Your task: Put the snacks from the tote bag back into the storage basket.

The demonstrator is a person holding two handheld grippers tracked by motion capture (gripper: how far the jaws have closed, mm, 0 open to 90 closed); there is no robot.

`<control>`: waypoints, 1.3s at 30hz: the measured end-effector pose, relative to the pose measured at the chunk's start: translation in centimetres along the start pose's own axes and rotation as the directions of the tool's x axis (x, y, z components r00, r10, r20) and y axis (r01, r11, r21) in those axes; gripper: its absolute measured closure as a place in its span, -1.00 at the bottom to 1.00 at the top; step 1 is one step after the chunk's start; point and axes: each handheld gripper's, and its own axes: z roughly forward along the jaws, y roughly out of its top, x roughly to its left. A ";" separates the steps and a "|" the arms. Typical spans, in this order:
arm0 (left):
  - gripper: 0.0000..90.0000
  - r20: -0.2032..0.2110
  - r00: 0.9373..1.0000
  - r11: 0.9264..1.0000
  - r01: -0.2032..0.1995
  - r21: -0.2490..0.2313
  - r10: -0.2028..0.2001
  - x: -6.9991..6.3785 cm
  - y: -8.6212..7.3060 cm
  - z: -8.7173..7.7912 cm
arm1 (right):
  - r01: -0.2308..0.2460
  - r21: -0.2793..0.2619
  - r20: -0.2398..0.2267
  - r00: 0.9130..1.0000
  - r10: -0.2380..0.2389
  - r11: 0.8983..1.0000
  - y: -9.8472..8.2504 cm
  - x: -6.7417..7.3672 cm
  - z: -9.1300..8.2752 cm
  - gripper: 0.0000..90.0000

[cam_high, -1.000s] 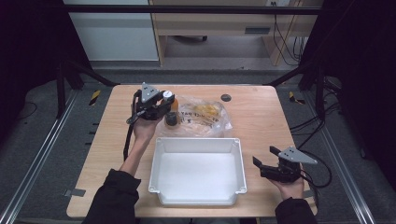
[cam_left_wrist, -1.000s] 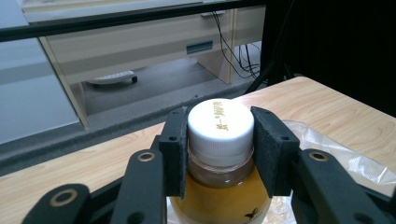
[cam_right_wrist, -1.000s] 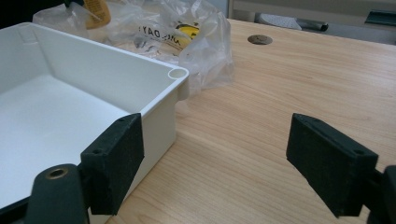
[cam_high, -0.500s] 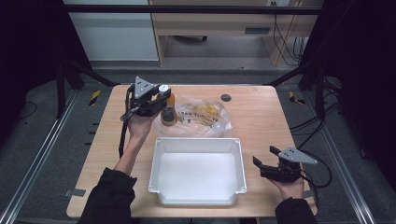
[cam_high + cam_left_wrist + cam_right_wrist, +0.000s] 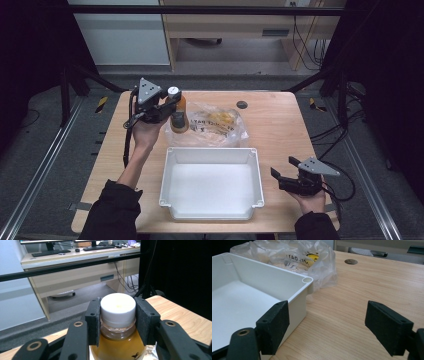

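Note:
My left gripper (image 5: 173,101) is shut on the white cap of a small bottle (image 5: 178,115) of amber liquid and holds it lifted above the table's far left. In the left gripper view the cap (image 5: 117,307) sits squeezed between the two black pads (image 5: 93,321). Just right of the bottle lies a crumpled clear plastic bag (image 5: 215,125) with yellow contents. A white rectangular bin (image 5: 210,203) stands empty at the table's front middle. My right gripper (image 5: 280,176) rests open near the bin's right side, and its view shows the bin corner (image 5: 307,280) and the bag (image 5: 294,255).
A round dark grommet (image 5: 242,104) is set into the wooden tabletop (image 5: 280,130) behind the bag. A black cable trails from the left gripper down along the forearm. Desks and cables stand beyond the table's far edge.
The left gripper has risen and shifted toward the table's far left, carrying the bottle up off the surface beside the bag. The right gripper has stayed put.

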 end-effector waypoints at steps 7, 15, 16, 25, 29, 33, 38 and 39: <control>0.31 0.008 1.000 1.000 -0.026 -0.018 0.026 -0.4 0.5 -1.3 | -0.002 -0.003 0.001 1.000 0.002 1.000 0.0 0.0 -0.1 -0.55; 0.31 0.029 1.000 1.000 -0.008 -0.012 0.008 -1.1 -0.1 -2.6 | 0.000 -0.003 -0.001 1.000 0.000 1.000 0.0 0.0 -0.1 -0.55; 0.31 0.034 0.999 1.000 -0.004 -0.012 0.005 -1.2 -0.2 -2.8 | 0.000 -0.002 -0.002 1.000 0.000 1.000 0.0 0.0 -0.1 -0.55; 0.31 0.051 0.998 1.000 -0.024 -0.016 0.025 -2.1 -0.7 -4.2 | 0.000 -0.003 0.004 1.000 0.000 1.000 0.0 0.0 -0.2 -0.54; 0.31 0.060 0.998 1.000 -0.024 -0.018 0.025 -2.4 -0.9 -4.8 | -0.001 -0.004 0.002 1.000 0.001 1.000 0.0 0.0 -0.3 -0.54; 0.31 0.074 0.997 0.999 -0.033 -0.017 0.035 -2.7 -1.2 -5.5 | 0.000 -0.006 0.003 1.000 0.000 1.000 0.0 0.1 -0.3 -0.54; 0.31 0.085 0.996 0.999 -0.033 -0.017 0.034 -3.1 -1.8 -6.2 | 0.002 -0.006 0.001 1.000 -0.002 1.000 0.0 0.1 -0.3 -0.53; 0.31 0.087 0.996 0.999 -0.035 -0.017 0.036 -3.1 -1.9 -6.4 | 0.003 -0.007 0.001 1.000 -0.003 1.000 0.0 0.1 -0.3 -0.53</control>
